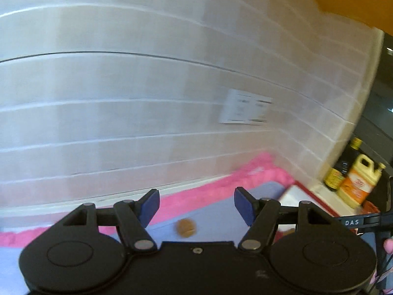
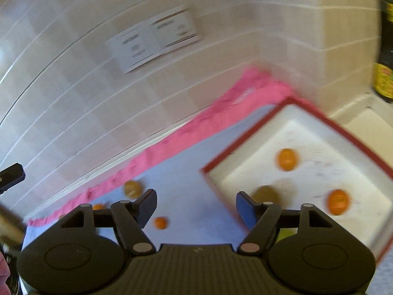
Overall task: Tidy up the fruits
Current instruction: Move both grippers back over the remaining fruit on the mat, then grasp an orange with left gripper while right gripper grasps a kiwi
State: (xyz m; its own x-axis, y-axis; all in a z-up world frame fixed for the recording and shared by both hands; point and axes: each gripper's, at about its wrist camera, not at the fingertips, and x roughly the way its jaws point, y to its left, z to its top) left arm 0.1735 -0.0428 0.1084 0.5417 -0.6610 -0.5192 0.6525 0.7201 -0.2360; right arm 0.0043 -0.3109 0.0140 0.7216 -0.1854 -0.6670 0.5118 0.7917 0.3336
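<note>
Now both tongs are spread wide and hold nothing. The right tongs (image 2: pixel 196 205) hang over the blue mat (image 2: pixel 191 172) on the tabletop, next to the white tray with a red rim (image 2: pixel 248 140). Three fruits already lie in the tray: two oranges (image 2: pixel 287 159) (image 2: pixel 338 201) and a brownish round one (image 2: pixel 265 194), maybe a kiwi, but the blur makes it hard to tell. Loose fruit sits on the mat: a small orange (image 2: pixel 161 222) just beside the left finger of the right tongs, another orange bit (image 2: pixel 98 206) partly hidden, and a brown fruit (image 2: pixel 132 188) near the pink fuzzy edge (image 2: pixel 172 142). The left tongs (image 1: pixel 195 204) point at the tiled wall (image 1: pixel 122 73), with a brown fruit (image 1: pixel 186 228) below them. These fruits look small, light and round, so they may roll. I think it is best to squeeze one gently across its middle, not hard, because soft fruit can bruise.
</note>
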